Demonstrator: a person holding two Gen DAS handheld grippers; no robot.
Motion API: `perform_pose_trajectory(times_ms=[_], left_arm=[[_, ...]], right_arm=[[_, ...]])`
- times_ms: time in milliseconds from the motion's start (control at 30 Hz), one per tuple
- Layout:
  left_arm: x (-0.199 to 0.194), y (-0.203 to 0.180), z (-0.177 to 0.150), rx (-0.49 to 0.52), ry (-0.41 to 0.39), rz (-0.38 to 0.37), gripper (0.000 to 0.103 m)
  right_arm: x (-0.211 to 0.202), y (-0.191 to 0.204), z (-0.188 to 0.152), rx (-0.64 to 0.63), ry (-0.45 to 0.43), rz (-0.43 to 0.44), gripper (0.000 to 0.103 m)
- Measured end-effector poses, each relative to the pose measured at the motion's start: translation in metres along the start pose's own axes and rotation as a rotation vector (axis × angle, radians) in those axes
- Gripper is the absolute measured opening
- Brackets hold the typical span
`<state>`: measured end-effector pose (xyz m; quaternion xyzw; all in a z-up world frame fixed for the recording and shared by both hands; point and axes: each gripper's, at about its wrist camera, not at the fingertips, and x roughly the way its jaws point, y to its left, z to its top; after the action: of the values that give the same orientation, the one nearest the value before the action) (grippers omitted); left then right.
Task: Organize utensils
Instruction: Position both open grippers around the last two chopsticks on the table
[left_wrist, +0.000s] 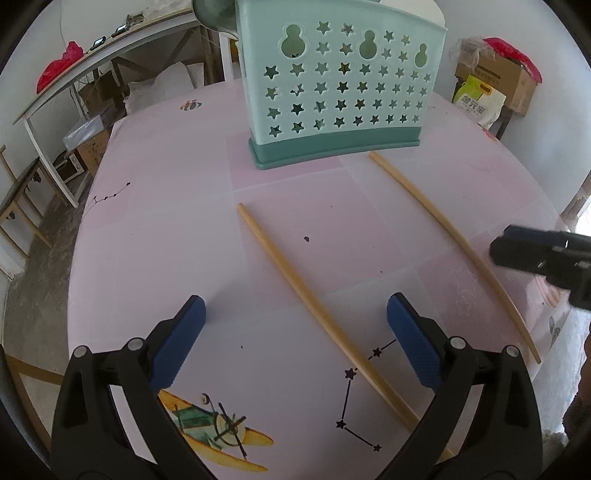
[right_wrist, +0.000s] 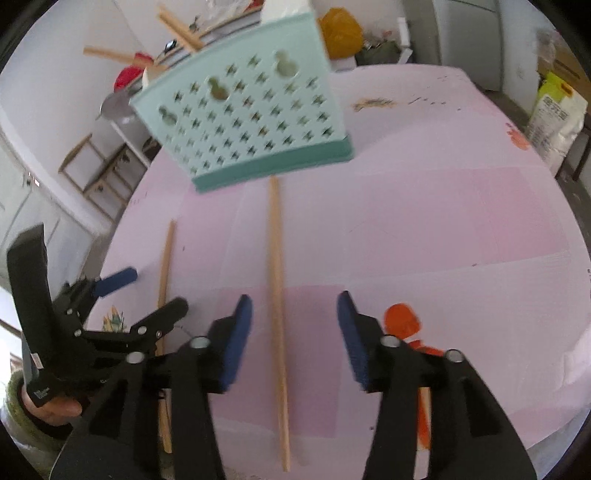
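Observation:
A mint-green utensil holder (left_wrist: 332, 85) with star cut-outs stands at the far side of the pink table; it also shows in the right wrist view (right_wrist: 251, 118). Two wooden chopsticks lie in front of it. My left gripper (left_wrist: 295, 332) is open and empty above the left chopstick (left_wrist: 314, 299), which runs between its jaws. My right gripper (right_wrist: 295, 328) is open and empty over the right chopstick (right_wrist: 277, 295), also seen in the left wrist view (left_wrist: 461, 243). The left chopstick (right_wrist: 164, 273) and left gripper (right_wrist: 147, 291) show in the right wrist view.
An orange spoon (right_wrist: 406, 325) lies on the table (right_wrist: 443, 221) partly under my right gripper's right finger. The right gripper's body (left_wrist: 546, 258) enters the left wrist view at the right edge. Shelves, boxes and bags surround the table.

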<state>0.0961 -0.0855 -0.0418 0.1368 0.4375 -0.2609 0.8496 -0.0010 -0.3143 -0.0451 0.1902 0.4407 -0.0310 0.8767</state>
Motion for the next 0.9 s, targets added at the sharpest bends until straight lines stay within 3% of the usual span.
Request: perform_pose_trajectory(times_ms=[33,100,267,333,900], left_arm=[[0.000,0.000,0.000,0.001,0.003,-0.001,0.095],[0.001,0.002,0.001,0.002,0.008,-0.003,0.095],[0.002,0.003,0.001,-0.002,0.008,0.000,0.095],[0.002,0.003,0.001,-0.003,0.009,0.002,0.096],[0.004,0.002,-0.001,-0.010,0.003,0.010,0.096]], right_arm=[[-0.001,-0.003,0.000,0.010,-0.007,-0.008,0.063],[0.000,-0.011,0.000,0.036,-0.009,-0.020,0.066],[0.006,-0.019,-0.002,0.060,-0.018,-0.029,0.091],[0.007,-0.017,-0.004,0.053,-0.015,-0.024,0.097],[0.021,0.008,-0.010,-0.068,-0.004,-0.161,0.097]])
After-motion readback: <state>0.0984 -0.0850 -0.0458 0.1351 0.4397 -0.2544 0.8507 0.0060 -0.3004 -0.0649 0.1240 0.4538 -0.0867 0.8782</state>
